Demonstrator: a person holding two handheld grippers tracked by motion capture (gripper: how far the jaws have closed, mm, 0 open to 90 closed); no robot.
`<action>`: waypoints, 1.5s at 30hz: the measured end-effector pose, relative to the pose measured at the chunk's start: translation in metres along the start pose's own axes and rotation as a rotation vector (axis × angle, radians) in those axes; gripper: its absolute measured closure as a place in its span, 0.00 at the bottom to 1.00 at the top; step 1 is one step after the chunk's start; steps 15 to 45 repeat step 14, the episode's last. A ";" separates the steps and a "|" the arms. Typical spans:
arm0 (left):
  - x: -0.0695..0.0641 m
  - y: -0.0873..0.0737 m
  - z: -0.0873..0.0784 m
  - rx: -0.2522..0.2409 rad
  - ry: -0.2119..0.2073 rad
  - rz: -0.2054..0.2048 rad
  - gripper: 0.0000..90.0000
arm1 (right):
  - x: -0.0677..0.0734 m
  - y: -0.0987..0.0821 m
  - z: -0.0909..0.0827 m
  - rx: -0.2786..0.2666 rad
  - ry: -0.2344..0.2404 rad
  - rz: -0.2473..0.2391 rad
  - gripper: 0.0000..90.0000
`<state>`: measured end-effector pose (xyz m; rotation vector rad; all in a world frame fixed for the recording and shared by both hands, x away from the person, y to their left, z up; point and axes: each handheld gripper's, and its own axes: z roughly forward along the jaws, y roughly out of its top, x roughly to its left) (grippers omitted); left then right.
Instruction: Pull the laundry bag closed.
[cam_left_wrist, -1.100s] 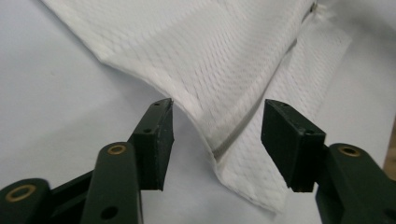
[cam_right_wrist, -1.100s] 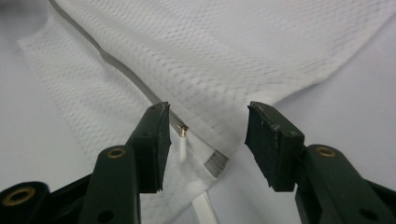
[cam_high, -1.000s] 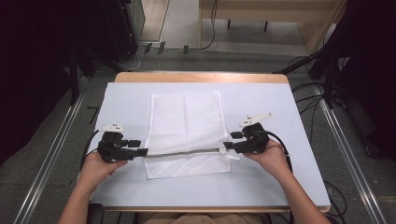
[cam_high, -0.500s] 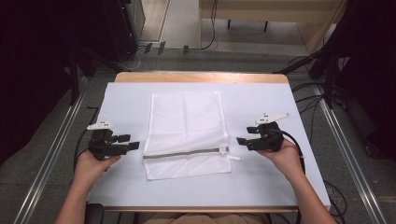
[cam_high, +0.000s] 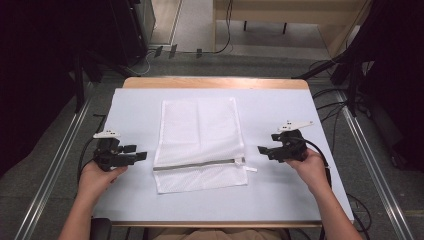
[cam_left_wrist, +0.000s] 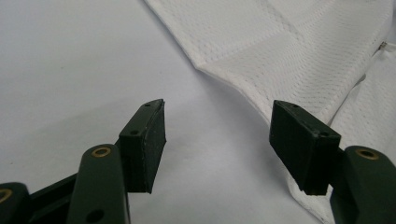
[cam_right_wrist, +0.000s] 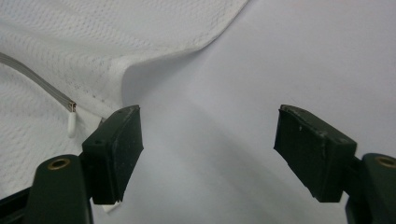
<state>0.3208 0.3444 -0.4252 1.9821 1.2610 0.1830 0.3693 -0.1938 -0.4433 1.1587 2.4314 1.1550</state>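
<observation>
Mesh is the material of the white rectangular laundry bag (cam_high: 199, 145) lying flat in the middle of the pale blue table sheet (cam_high: 280, 200), its grey zipper (cam_high: 199, 164) running across the near part and a small white pull tab (cam_high: 251, 169) at the zipper's right end. Left gripper (cam_high: 142, 155) sits just beside the bag's left edge, jaws spread wide, nothing between them. Right gripper (cam_high: 262, 149) hovers near the bag's right edge by the pull tab; its jaws have just been opening and now stand wide apart, holding nothing. Both grippers point inward toward the bag.
</observation>
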 end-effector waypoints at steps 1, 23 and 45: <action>0.000 0.000 0.000 -0.002 0.002 -0.005 0.41 | 0.001 -0.001 0.000 0.006 0.001 -0.005 0.24; 0.002 0.000 0.004 0.017 0.031 -0.017 0.39 | -0.001 -0.002 0.004 0.041 0.034 -0.014 0.22; 0.002 0.000 0.004 0.017 0.031 -0.017 0.39 | -0.001 -0.002 0.004 0.041 0.034 -0.014 0.22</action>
